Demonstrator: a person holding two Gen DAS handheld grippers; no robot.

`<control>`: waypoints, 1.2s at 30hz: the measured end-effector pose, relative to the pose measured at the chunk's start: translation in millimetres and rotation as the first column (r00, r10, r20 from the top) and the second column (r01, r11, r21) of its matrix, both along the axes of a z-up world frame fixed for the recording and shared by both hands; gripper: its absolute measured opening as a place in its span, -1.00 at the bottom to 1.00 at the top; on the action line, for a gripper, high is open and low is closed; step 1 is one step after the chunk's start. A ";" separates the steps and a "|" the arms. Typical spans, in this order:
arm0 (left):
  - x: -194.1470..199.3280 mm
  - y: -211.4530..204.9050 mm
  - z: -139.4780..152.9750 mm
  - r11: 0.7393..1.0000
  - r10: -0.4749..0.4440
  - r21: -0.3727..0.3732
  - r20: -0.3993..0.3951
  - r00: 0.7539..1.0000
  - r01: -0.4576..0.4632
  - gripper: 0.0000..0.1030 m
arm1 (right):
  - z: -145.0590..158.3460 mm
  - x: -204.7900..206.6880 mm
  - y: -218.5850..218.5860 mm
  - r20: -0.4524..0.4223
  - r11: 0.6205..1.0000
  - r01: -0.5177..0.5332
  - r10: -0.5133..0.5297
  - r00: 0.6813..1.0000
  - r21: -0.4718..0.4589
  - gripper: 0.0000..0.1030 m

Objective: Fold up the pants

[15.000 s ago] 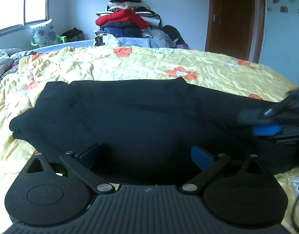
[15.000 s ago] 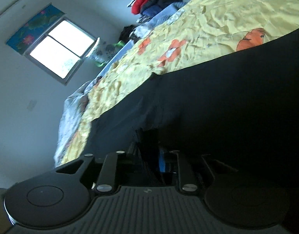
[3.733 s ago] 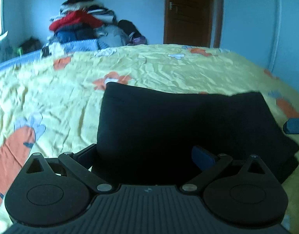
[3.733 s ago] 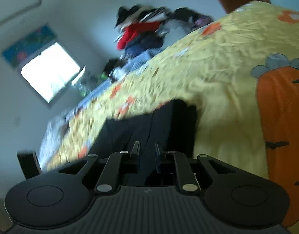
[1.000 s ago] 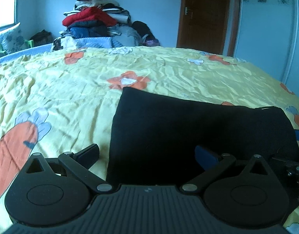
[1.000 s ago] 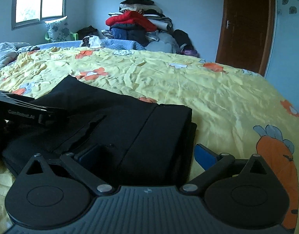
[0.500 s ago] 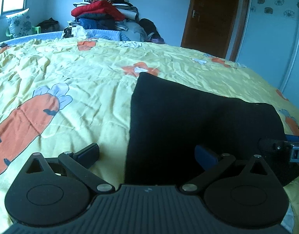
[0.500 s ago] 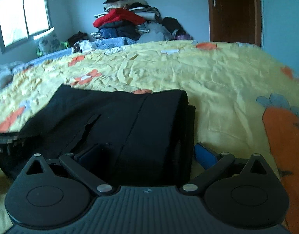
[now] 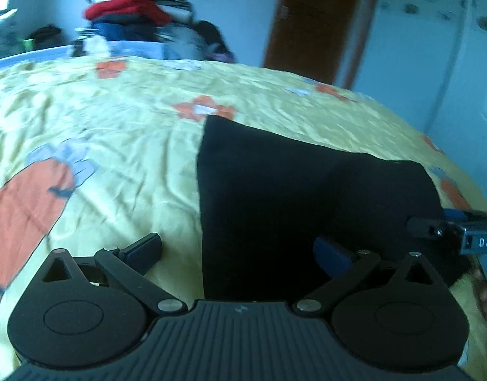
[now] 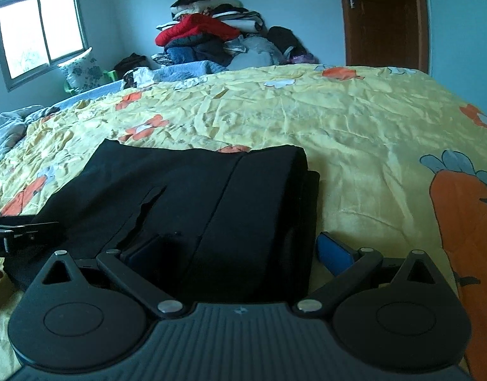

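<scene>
The folded black pants are seen lying directly ahead of both grippers, on the near part of the bed. The left gripper is held spread wide over the pants' left edge: one finger is seen above bare sheet, the other above the dark cloth, and nothing is gripped. The right gripper is likewise released, its fingers straddling the right-hand end of the bundle, one over the cloth and one just beside it on the sheet. Part of the right gripper is glimpsed at the right edge of the left view.

The pants are folded into a compact, roughly rectangular stack, with layered edges shown at the right end and a slit, perhaps a pocket opening, on top.

The bed is covered by a wrinkled yellow sheet printed with carrots and flowers. A pile of clothes, a window and a brown door are seen beyond its far edge.
</scene>
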State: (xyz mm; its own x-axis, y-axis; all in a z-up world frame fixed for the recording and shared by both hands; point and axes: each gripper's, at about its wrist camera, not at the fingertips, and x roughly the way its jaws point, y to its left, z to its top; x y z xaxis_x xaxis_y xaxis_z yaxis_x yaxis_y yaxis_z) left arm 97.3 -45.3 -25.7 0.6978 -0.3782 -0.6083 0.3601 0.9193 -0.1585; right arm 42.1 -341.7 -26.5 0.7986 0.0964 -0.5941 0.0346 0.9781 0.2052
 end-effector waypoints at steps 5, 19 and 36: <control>17.8 7.4 -3.6 0.993 -0.072 -0.092 -0.001 0.997 0.072 1.00 | -0.2 1.3 -6.2 0.015 0.999 -0.023 0.023 1.000 0.039 1.00; 16.4 -4.4 0.9 0.998 -0.058 -0.027 0.082 0.995 0.060 -0.27 | 5.3 7.4 -17.2 0.074 0.984 -0.120 0.110 0.991 0.133 -0.20; -43.5 -40.7 8.7 0.972 -0.188 0.173 0.165 0.968 0.159 0.68 | 14.1 -24.0 49.4 0.059 0.972 -0.168 0.180 0.982 -0.167 0.57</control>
State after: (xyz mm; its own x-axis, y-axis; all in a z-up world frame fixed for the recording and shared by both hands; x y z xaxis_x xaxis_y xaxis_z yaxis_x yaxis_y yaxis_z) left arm 53.7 -86.0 -17.0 0.7330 -0.4126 -0.5408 0.5253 0.8484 0.0647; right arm 18.2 -292.3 -12.5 0.8198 0.1457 -0.5538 -0.1479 0.9882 0.0409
